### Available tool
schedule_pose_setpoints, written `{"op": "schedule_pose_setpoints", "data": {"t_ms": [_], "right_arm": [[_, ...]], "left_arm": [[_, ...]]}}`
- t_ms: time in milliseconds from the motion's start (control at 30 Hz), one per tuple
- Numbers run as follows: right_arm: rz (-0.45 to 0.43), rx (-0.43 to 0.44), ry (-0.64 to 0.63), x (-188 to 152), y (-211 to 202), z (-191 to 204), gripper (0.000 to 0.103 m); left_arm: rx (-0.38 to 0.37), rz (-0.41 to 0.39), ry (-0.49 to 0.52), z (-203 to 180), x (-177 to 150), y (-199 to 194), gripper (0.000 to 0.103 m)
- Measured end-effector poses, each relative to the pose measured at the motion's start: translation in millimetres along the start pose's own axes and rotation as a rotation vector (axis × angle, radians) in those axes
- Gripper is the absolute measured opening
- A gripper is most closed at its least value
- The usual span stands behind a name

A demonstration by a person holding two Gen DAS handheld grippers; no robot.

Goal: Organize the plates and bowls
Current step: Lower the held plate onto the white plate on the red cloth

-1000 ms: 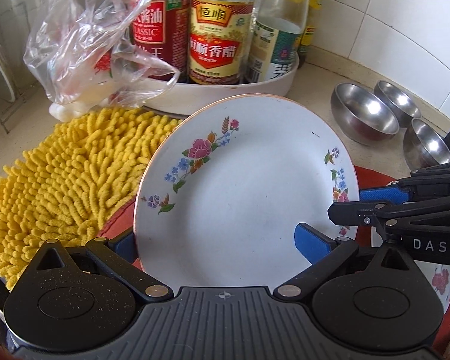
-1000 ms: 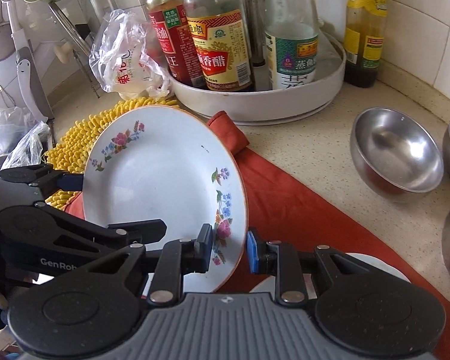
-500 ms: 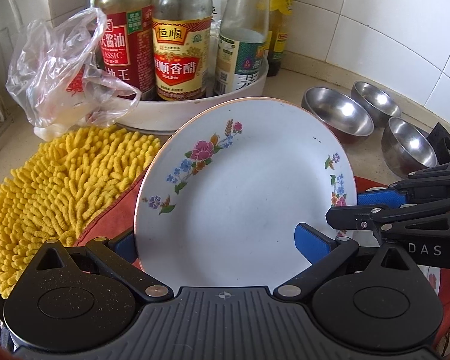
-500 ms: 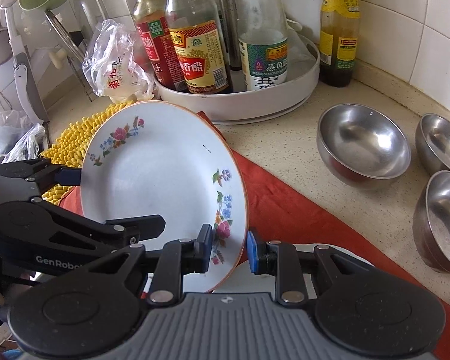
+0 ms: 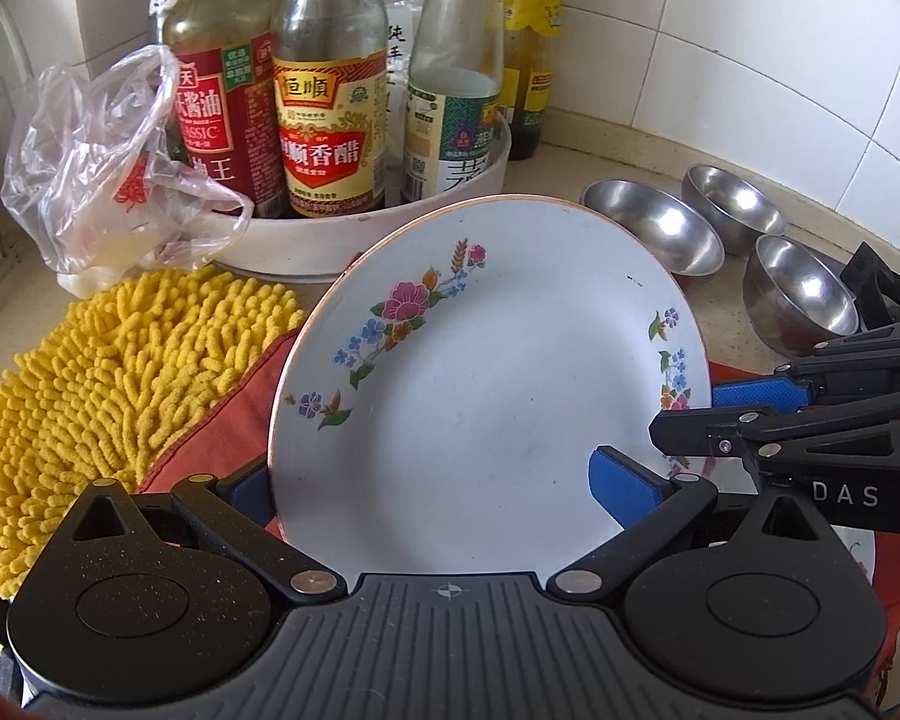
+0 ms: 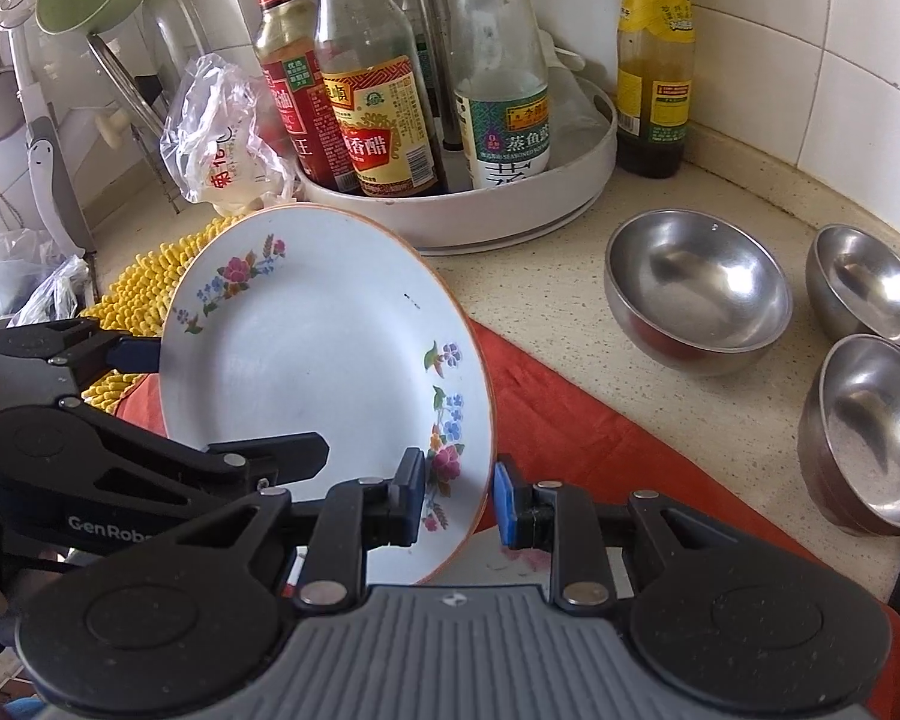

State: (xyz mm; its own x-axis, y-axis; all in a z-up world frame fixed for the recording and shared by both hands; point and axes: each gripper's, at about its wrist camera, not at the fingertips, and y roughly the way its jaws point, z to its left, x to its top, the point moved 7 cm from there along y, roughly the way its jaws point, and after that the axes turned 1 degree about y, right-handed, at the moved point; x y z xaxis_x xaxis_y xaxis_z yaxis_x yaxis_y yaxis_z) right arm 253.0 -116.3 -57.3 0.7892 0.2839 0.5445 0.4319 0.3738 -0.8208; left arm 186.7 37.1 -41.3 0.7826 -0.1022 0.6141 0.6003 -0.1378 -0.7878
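A white round ceramic plate with painted flowers [image 6: 324,360] is held tilted on edge above the red cloth [image 6: 576,420] on the speckled worktop [image 6: 546,276]. The right gripper [image 6: 456,498] pinches the plate's right rim, one blue pad on each face. The left gripper [image 5: 432,480] stands spread wide, with the plate's lower edge between its blue pads; whether those pads press the rim cannot be told. Step in hand, by judgement: carrying one plate toward its stack. Another flowered plate [image 6: 510,564] appears to lie flat on the cloth just beneath, so the next move probably calls for levelling the held plate and lowering it squarely, without knocking rims. The right wrist view alone shows the pinch on the rim and all three steel bowls [image 6: 696,288] standing apart on the worktop. The left wrist view alone shows the full spread of the yellow chenille mat [image 5: 120,384] beside the cloth.
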Motion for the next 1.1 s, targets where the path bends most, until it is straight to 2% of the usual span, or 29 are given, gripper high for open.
{"op": "schedule_pose_setpoints", "data": {"t_ms": [600, 867, 1100], "right_arm": [[-0.019, -0.023, 0.051, -17.9, -27.0, -28.0, 0.025], [0.004, -0.050, 0.089, -38.4, -38.8, -45.8, 0.026], [0.035, -0.091, 0.132, -59.5, -42.4, -63.9, 0.027]], "left_arm": [[-0.031, -0.015, 0.061, -37.7, 1.8, -6.4, 0.102], [-0.083, 0.005, 0.107, -65.3, -5.5, -3.1, 0.102], [-0.130, 0.054, 0.153, -92.8, -19.1, 7.6, 0.102]]}}
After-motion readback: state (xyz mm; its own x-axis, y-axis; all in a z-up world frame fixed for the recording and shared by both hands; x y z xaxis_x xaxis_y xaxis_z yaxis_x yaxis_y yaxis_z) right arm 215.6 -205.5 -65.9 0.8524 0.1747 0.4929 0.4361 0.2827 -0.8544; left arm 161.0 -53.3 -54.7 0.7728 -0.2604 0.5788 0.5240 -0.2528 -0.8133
